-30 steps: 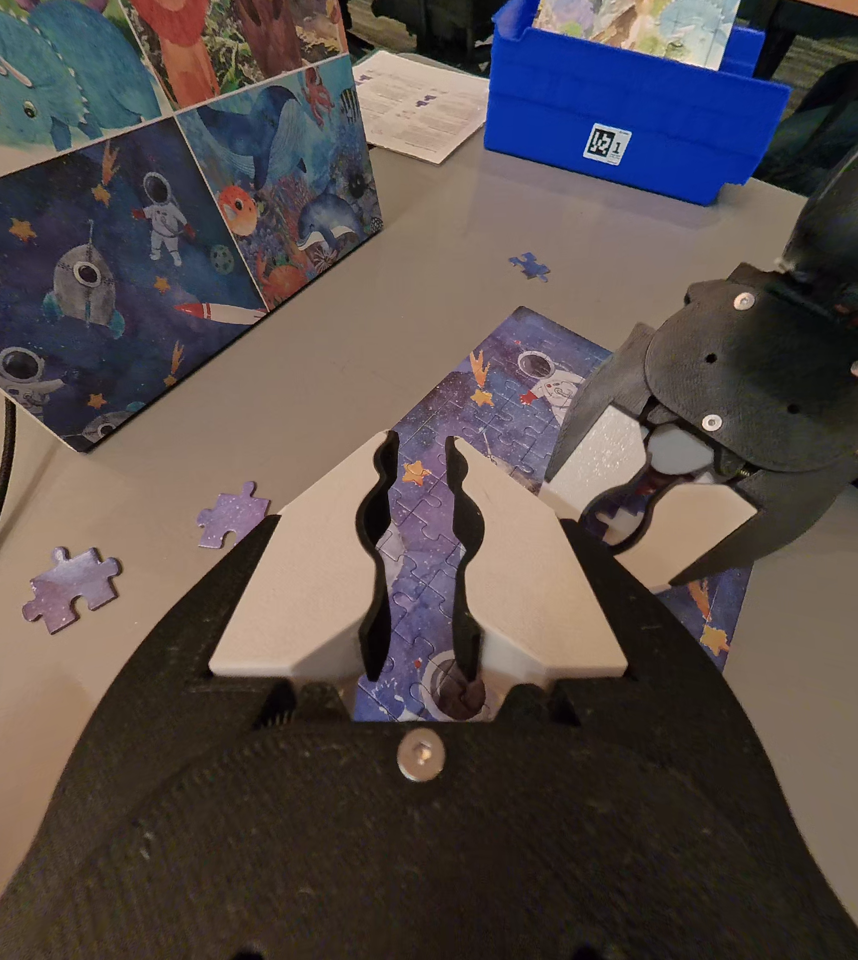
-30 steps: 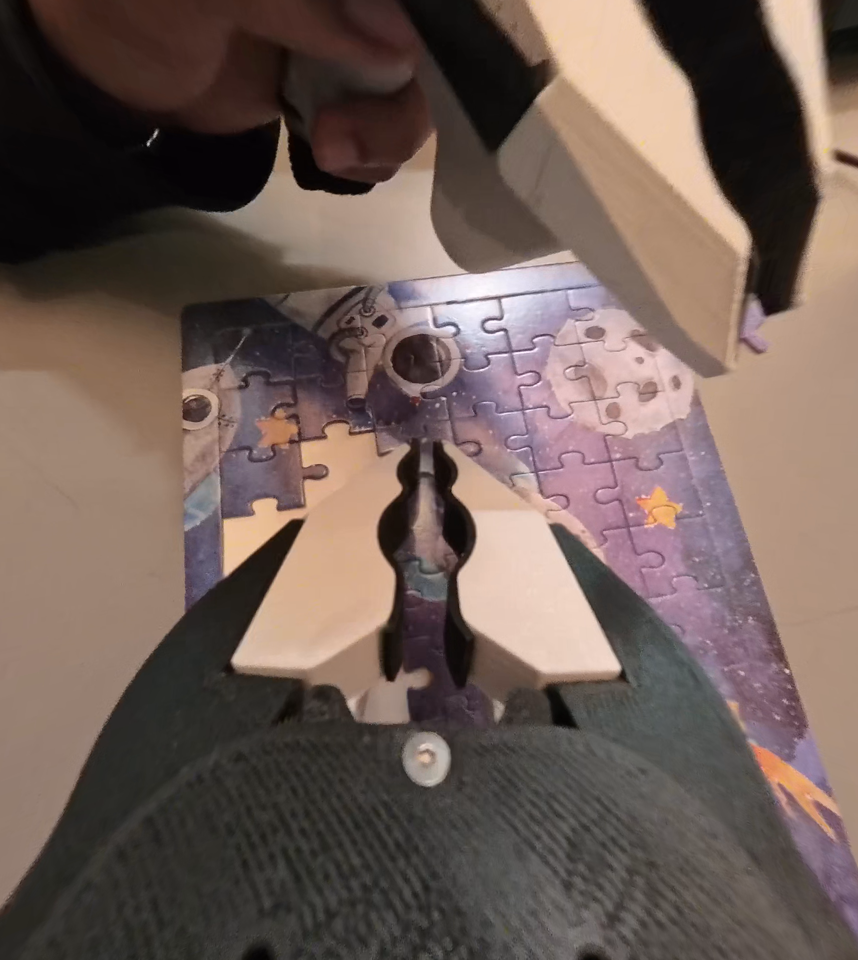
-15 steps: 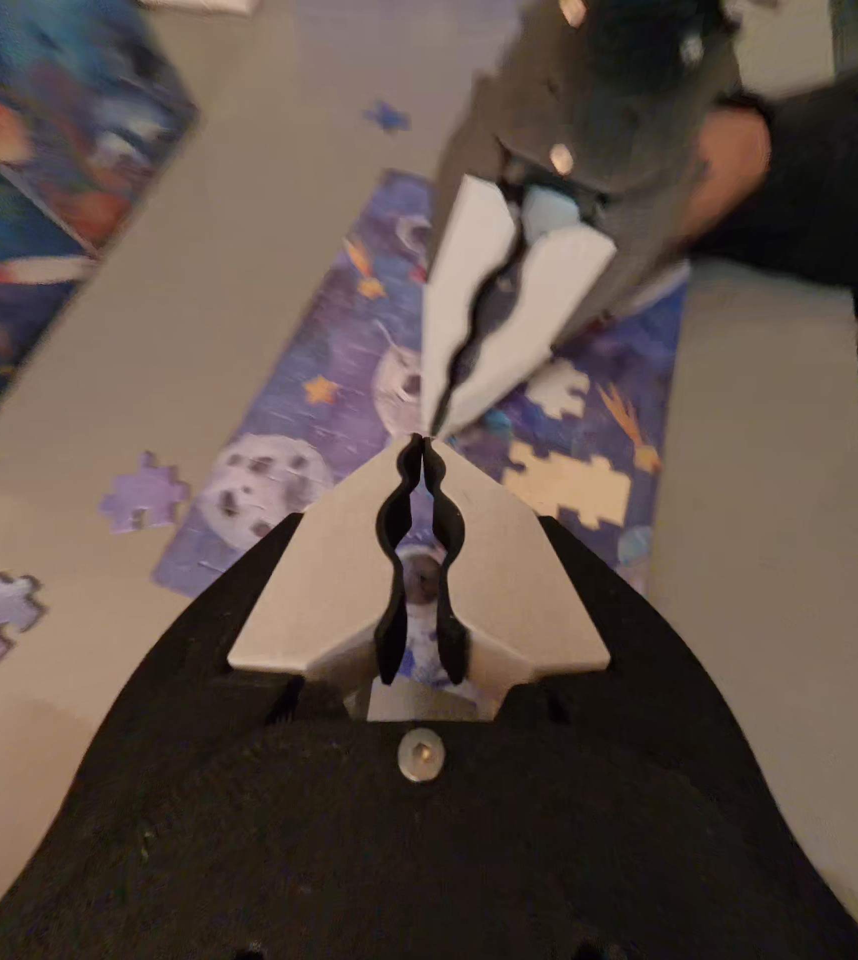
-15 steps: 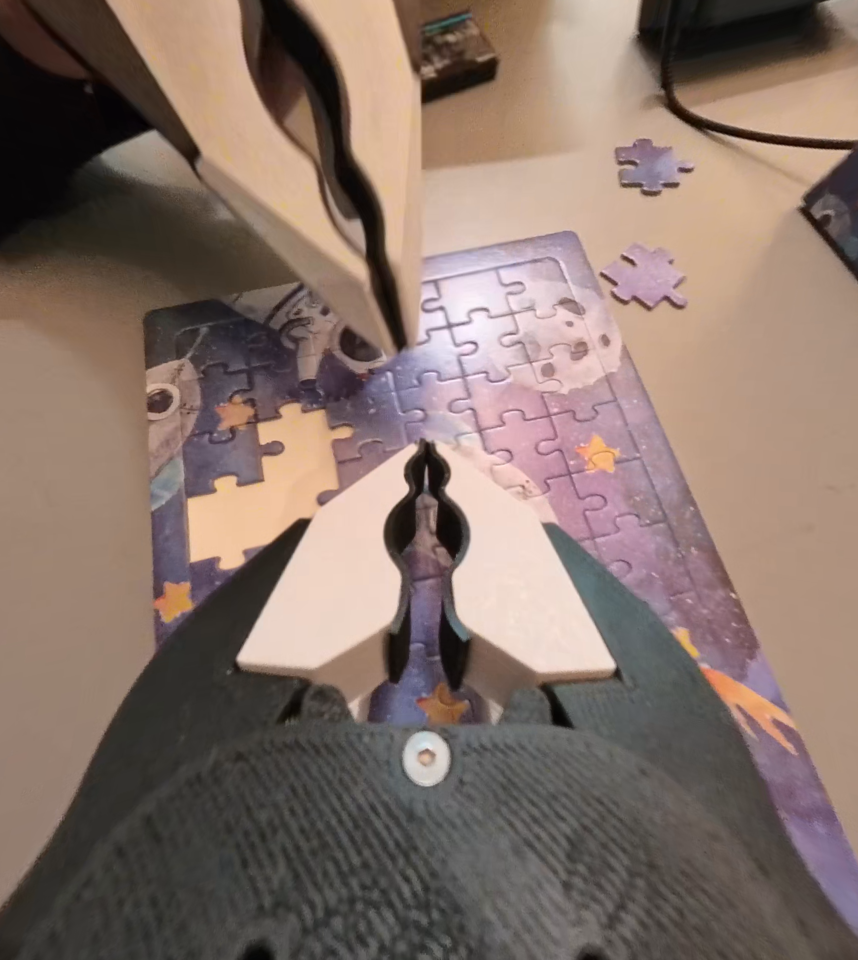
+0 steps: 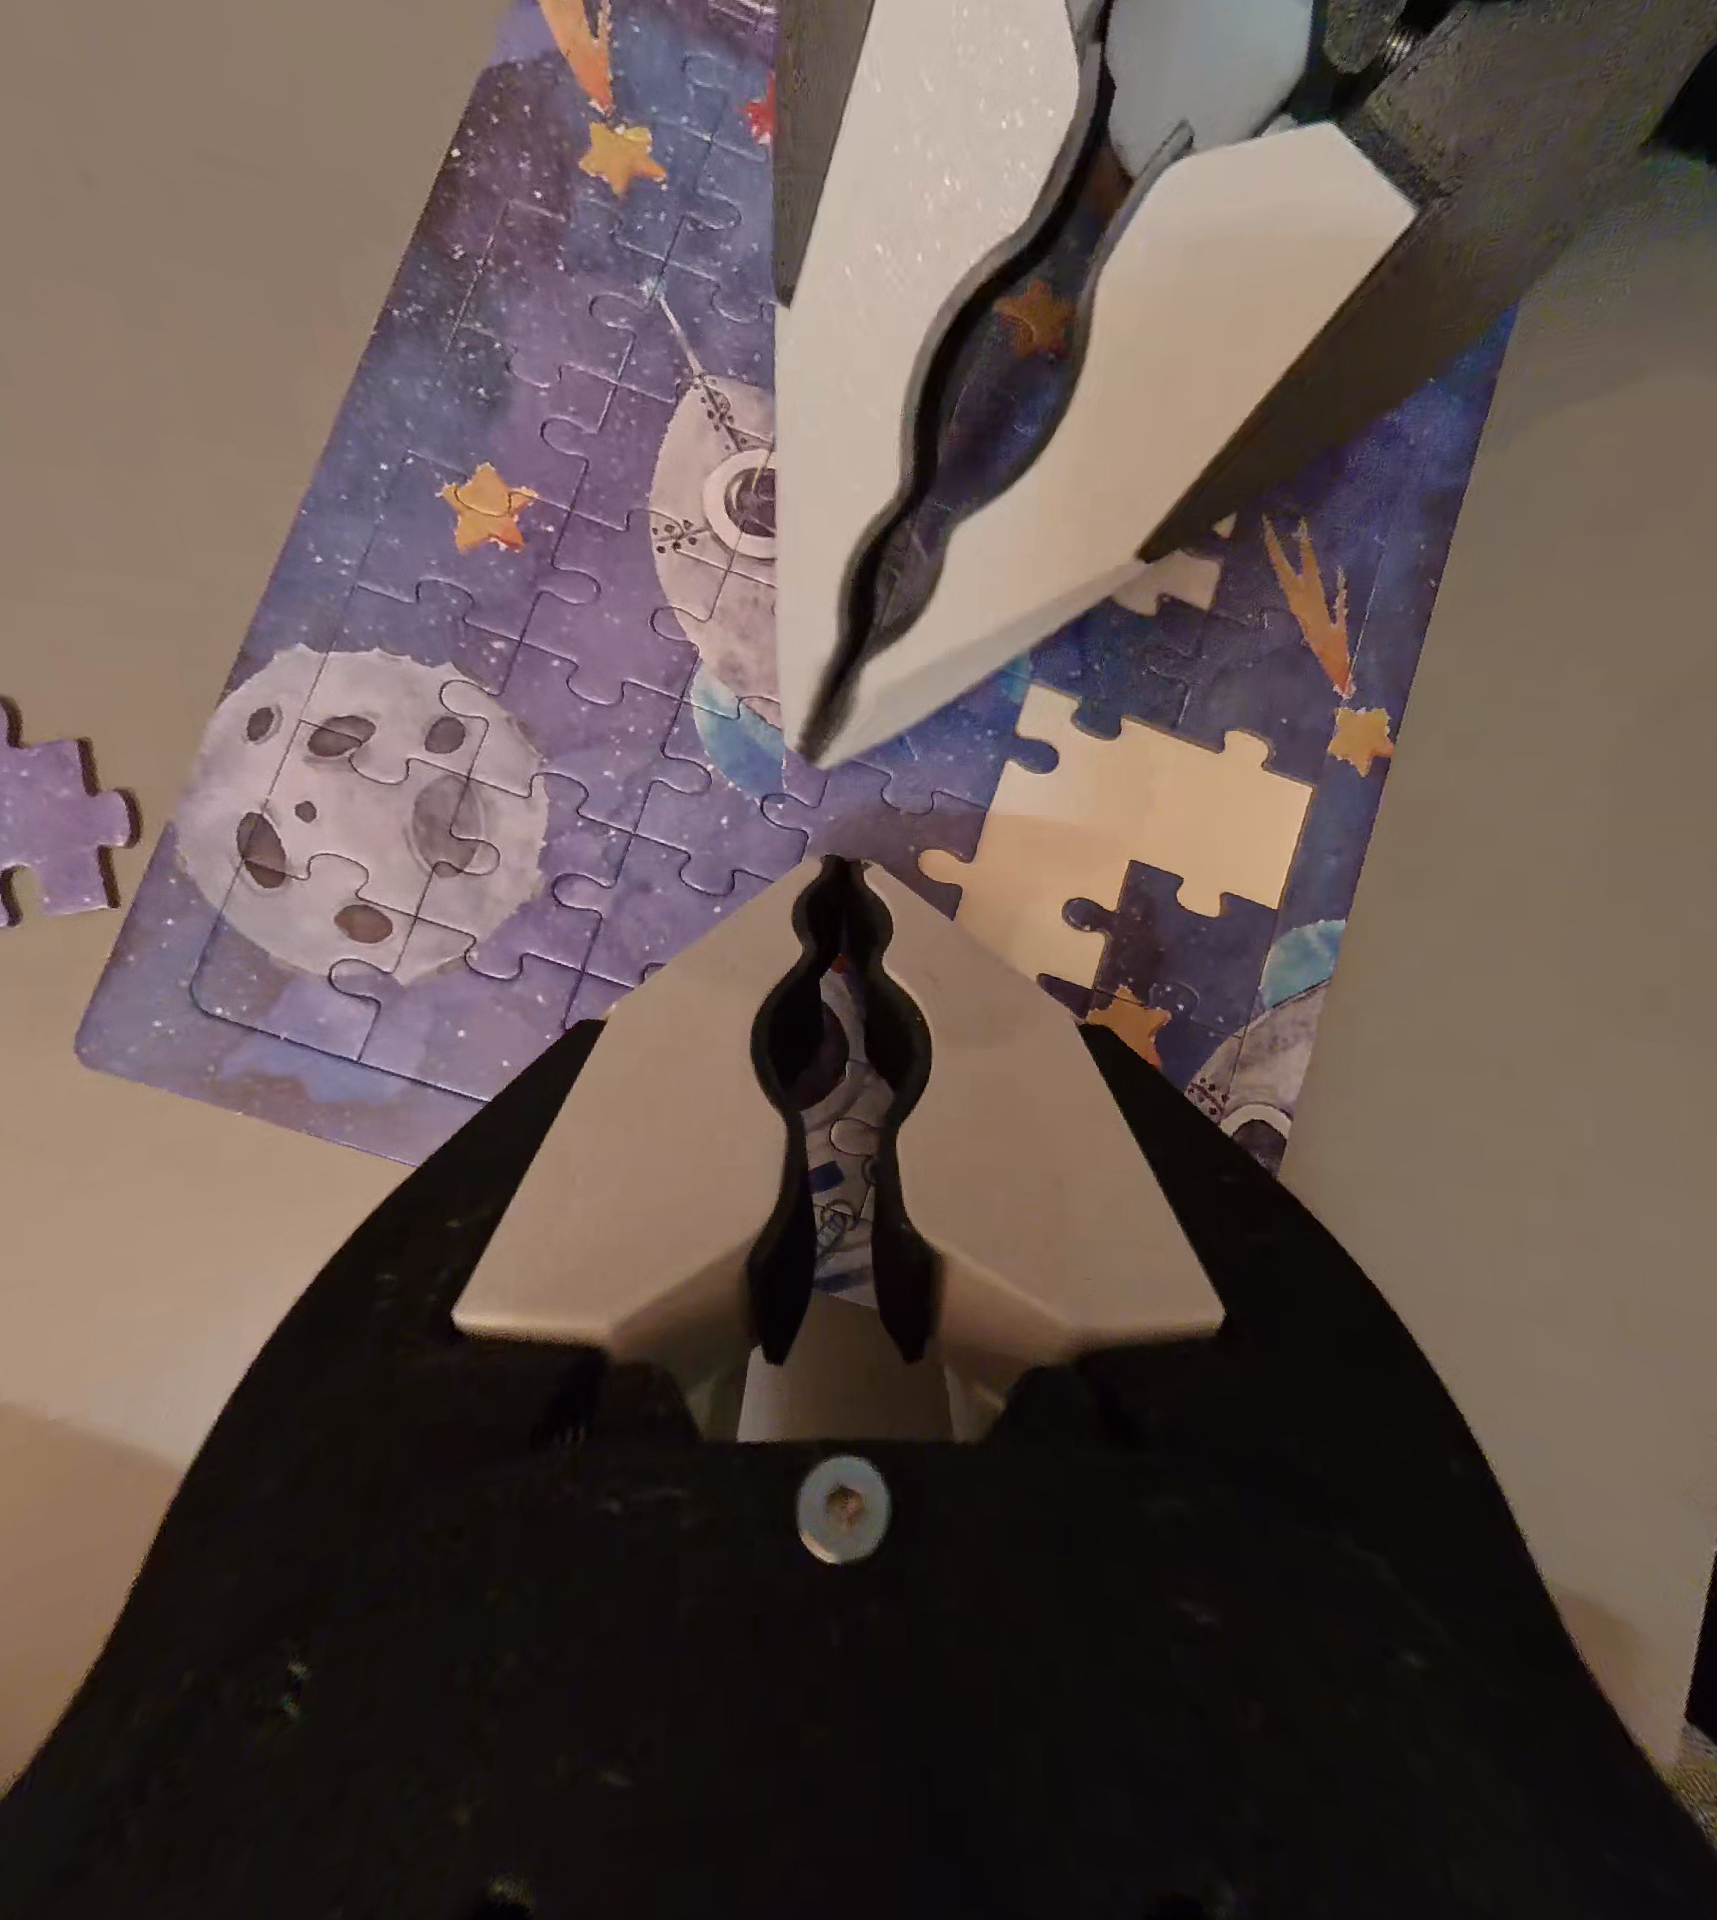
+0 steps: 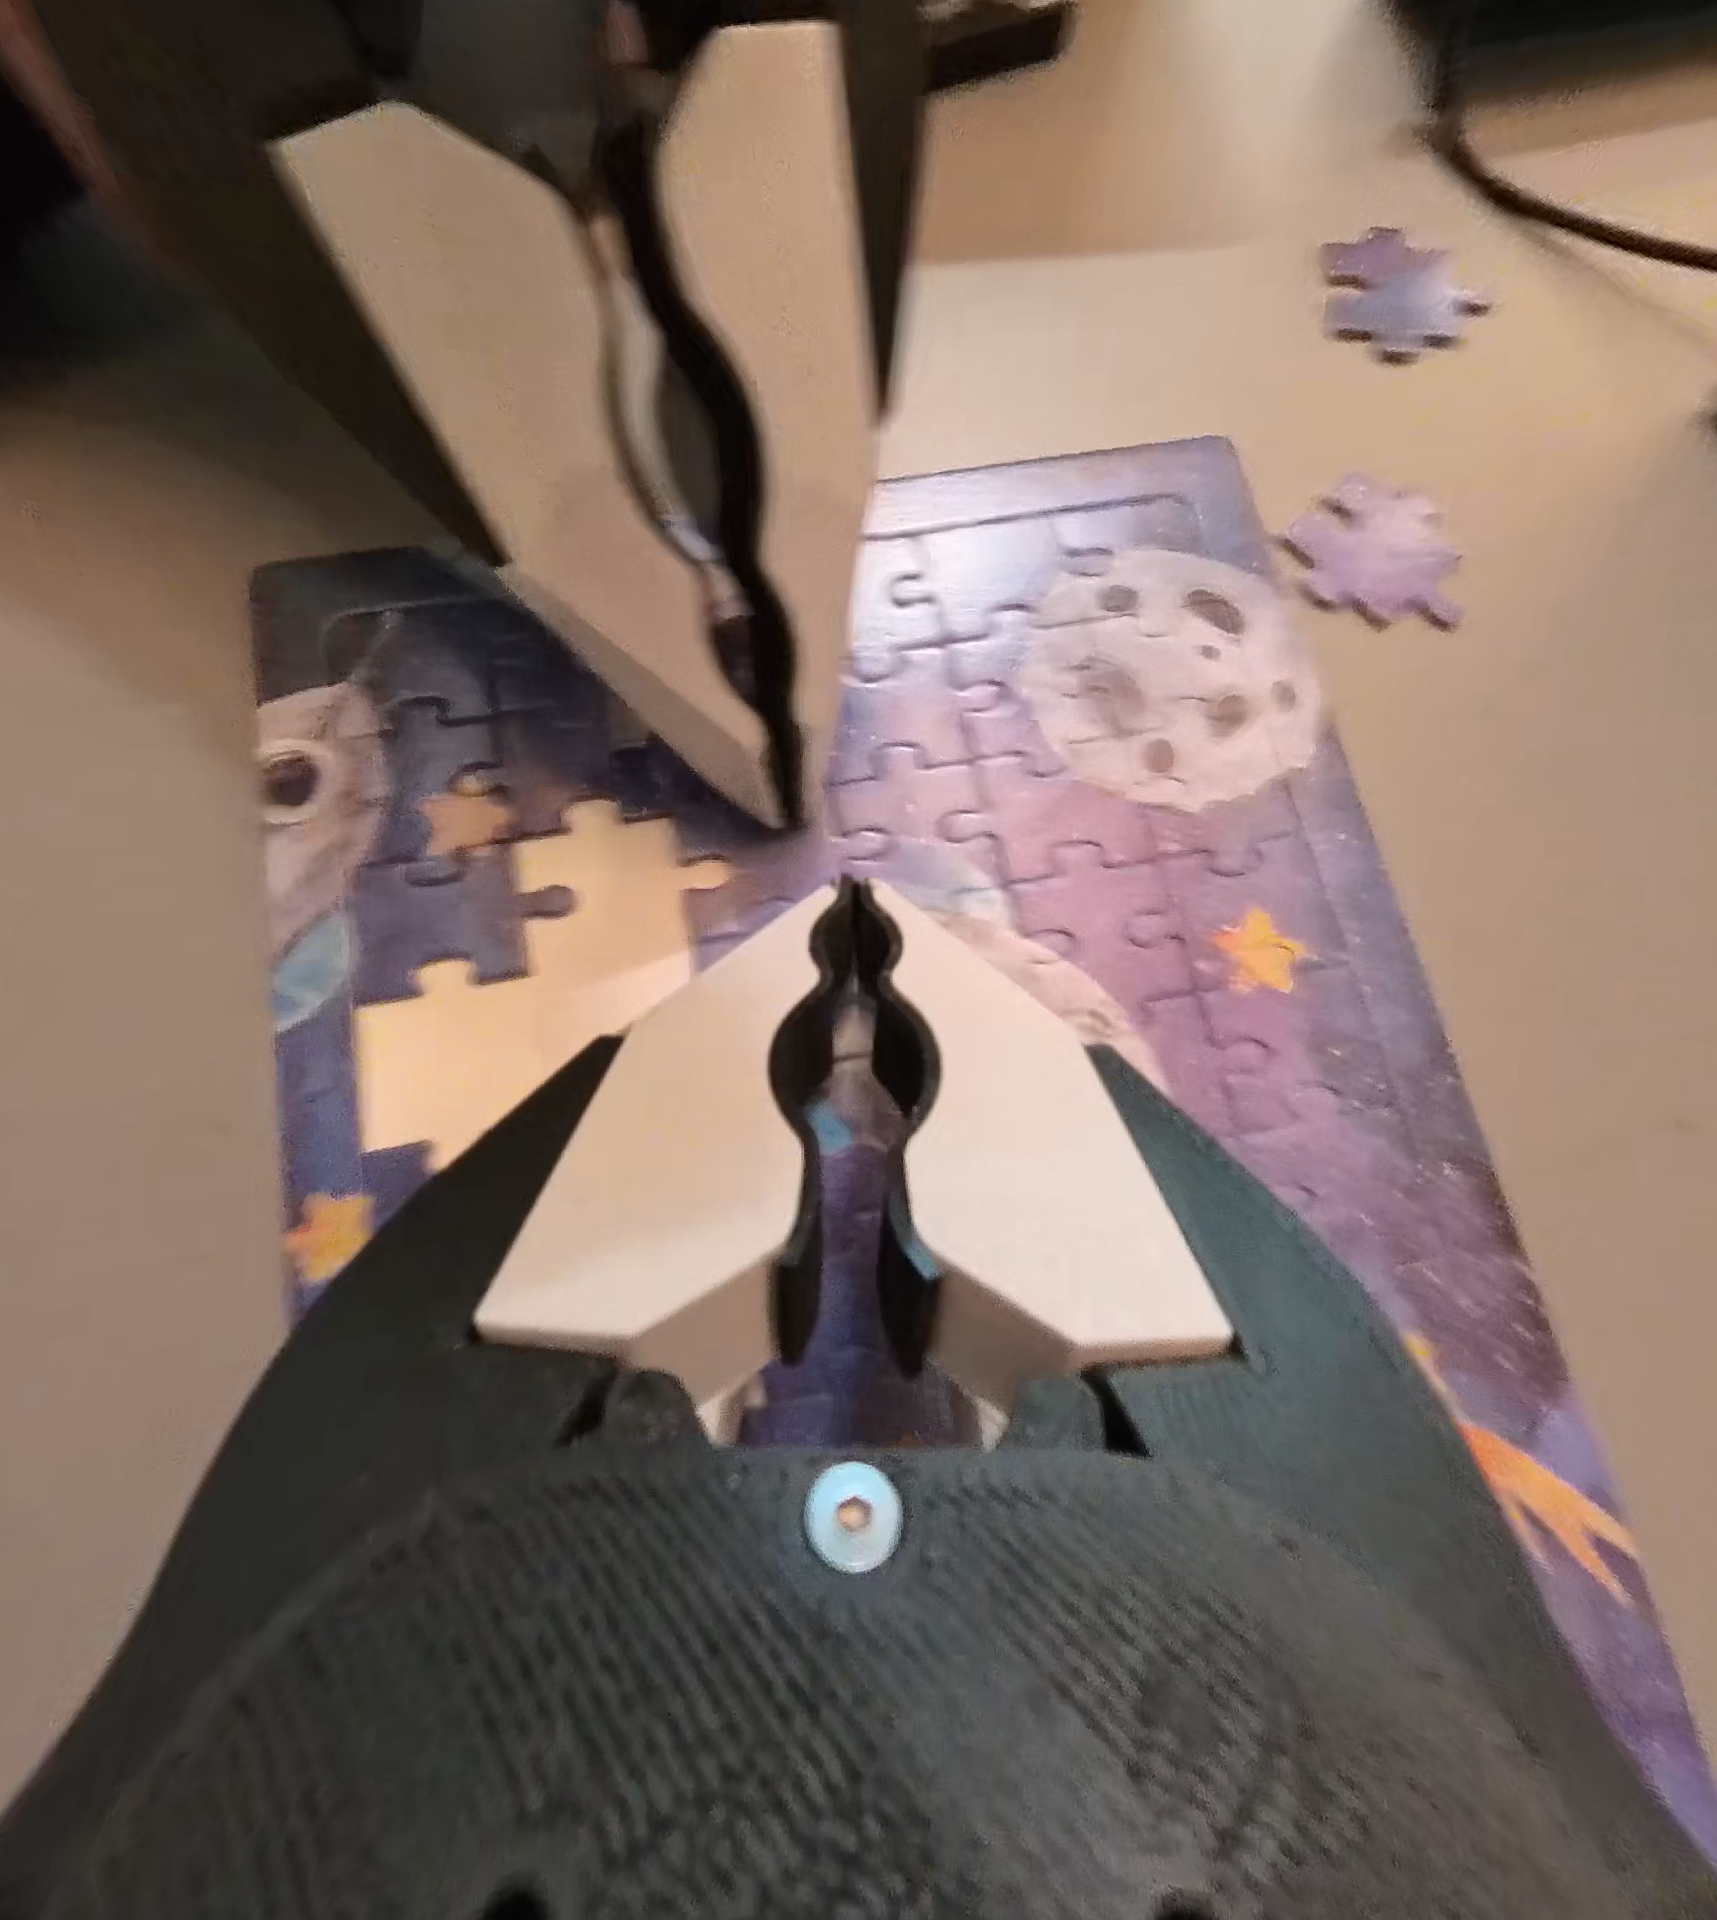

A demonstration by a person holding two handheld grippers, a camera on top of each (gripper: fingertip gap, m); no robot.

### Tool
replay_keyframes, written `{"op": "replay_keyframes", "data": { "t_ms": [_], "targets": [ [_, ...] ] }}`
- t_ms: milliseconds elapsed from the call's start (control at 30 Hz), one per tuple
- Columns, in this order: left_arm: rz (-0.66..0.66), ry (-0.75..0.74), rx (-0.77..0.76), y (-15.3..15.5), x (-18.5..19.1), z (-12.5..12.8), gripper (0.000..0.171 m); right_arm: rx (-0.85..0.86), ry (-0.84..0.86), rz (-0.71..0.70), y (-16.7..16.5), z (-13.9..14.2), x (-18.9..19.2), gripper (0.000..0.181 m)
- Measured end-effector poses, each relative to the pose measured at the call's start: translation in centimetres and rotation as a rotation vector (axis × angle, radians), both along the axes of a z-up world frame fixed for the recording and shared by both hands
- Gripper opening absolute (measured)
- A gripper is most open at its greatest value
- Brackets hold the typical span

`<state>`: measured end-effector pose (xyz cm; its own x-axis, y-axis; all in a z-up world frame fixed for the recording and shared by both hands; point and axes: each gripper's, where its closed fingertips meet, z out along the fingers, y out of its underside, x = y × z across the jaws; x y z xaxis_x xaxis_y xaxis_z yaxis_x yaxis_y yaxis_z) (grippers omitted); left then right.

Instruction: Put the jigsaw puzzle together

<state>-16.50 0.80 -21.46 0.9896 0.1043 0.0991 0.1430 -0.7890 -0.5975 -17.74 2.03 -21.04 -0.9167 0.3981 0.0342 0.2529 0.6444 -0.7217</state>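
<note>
Puzzle was mostly assembled; one bare gap remained, with loose pieces lying beside it. My left gripper and right gripper were both closed, empty, tips poised over the centre.

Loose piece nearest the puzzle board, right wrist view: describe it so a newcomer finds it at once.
Start at the purple space puzzle board on the beige table. Just off its far right corner, beside the grey cratered moon, lies a pale purple loose piece. A second loose piece lies farther from the board.

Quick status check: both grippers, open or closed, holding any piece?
Left gripper: shut, tips together over the puzzle, no piece seen between them.
Right gripper: shut, tips together, no piece seen between them.
</note>
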Motion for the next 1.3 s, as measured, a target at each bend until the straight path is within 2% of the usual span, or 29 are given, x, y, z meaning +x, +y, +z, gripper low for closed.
{"op": "replay_keyframes", "data": {
  "t_ms": [67, 133, 167, 233, 300, 333, 400, 467, 567, 667, 733, 833, 900, 933, 1033, 1100, 1133, 1233, 1300],
  "targets": [
    [-0.001, 0.004, -0.003, 0.0, 0.0, 0.0, 0.0, -0.047, -0.093, 0.095, -0.9, 0.0, 1.8, 0.0],
    [-0.001, 0.0, -0.005, 0.0, 0.0, 0.0, 0.0, -0.017, -0.04, -0.008, -0.1, 0.0, 0.0, 0.0],
    [0.0, 0.0, -0.005, 0.0, 0.0, 0.0, 0.0, -0.004, -0.03, -0.002, -0.1, 0.0, 0.0, 0.0],
    [0.0, 0.001, -0.007, 0.0, 0.0, 0.0, 0.0, -0.035, -0.118, 0.093, -1.0, 0.0, 1.9, 0.0],
    [0.001, -0.002, -0.008, 0.0, 0.0, 0.0, 0.0, 0.013, -0.033, -0.03, 0.0, -0.1, -0.2, 0.0],
    [0.002, -0.004, -0.006, 0.0, 0.0, 0.0, 0.0, 0.036, -0.007, -0.038, 0.3, -0.1, -0.5, 0.0],
    [0.003, -0.012, -0.003, 0.0, 0.0, 0.0, 0.0, -0.002, -0.088, 0.022, -0.6, -0.1, 0.6, 0.0],
    [0.015, -0.039, -0.001, 0.0, 0.0, 0.0, 0.0, 0.011, -0.042, -0.081, 0.1, -0.1, -1.2, 0.0],
    [0.018, -0.046, 0.003, 0.0, 0.0, 0.0, 0.0, -0.027, -0.111, -0.008, -1.2, -0.1, -0.1, 0.0],
    [0.015, -0.036, -0.003, 0.0, 0.0, 0.0, 0.0, 0.024, -0.027, -0.098, -0.2, -0.1, -1.8, 0.0],
    [0.014, -0.032, -0.008, 0.0, 0.0, 0.0, 0.0, -0.016, -0.098, -0.026, -1.3, -0.1, -0.3, 0.0],
    [0.013, -0.029, -0.011, 0.0, 0.0, 0.0, 0.0, 0.016, -0.042, -0.145, -0.2, -0.1, -2.0, 0.0],
    [0.013, -0.028, -0.012, 0.0, 0.0, 0.0, 0.0, -0.046, -0.134, -0.06, -1.4, -0.1, -0.4, 0.0],
    [0.012, -0.027, -0.012, 0.0, 0.0, 0.0, 0.0, -0.065, -0.165, -0.064, -1.5, -0.1, -0.3, 0.0],
    [0.012, -0.031, -0.007, 0.0, 0.0, 0.0, 0.0, 0.019, -0.039, -0.151, 0.1, -0.1, -2.2, 0.0],
    [0.009, -0.033, -0.003, 0.0, 0.0, 0.0, 0.0, -0.042, -0.151, -0.014, -1.4, -0.1, 0.3, 0.0],
    [0.001, -0.047, -0.006, -0.1, 0.2, 0.0, 0.0, -0.061, -0.19, 0.01, -1.5, 0.0, 0.9, 0.0],
    [-0.001, -0.05, 0.005, -0.1, 0.2, 0.0, 0.0, 0.012, -0.06, -0.072, 0.7, -0.1, -0.6, 0.0],
    [-0.007, -0.044, 0.004, -0.1, 0.2, 0.0, 0.0, -0.038, -0.123, 0.043, -0.2, 0.0, 1.8, 0.0]
  ]
}}
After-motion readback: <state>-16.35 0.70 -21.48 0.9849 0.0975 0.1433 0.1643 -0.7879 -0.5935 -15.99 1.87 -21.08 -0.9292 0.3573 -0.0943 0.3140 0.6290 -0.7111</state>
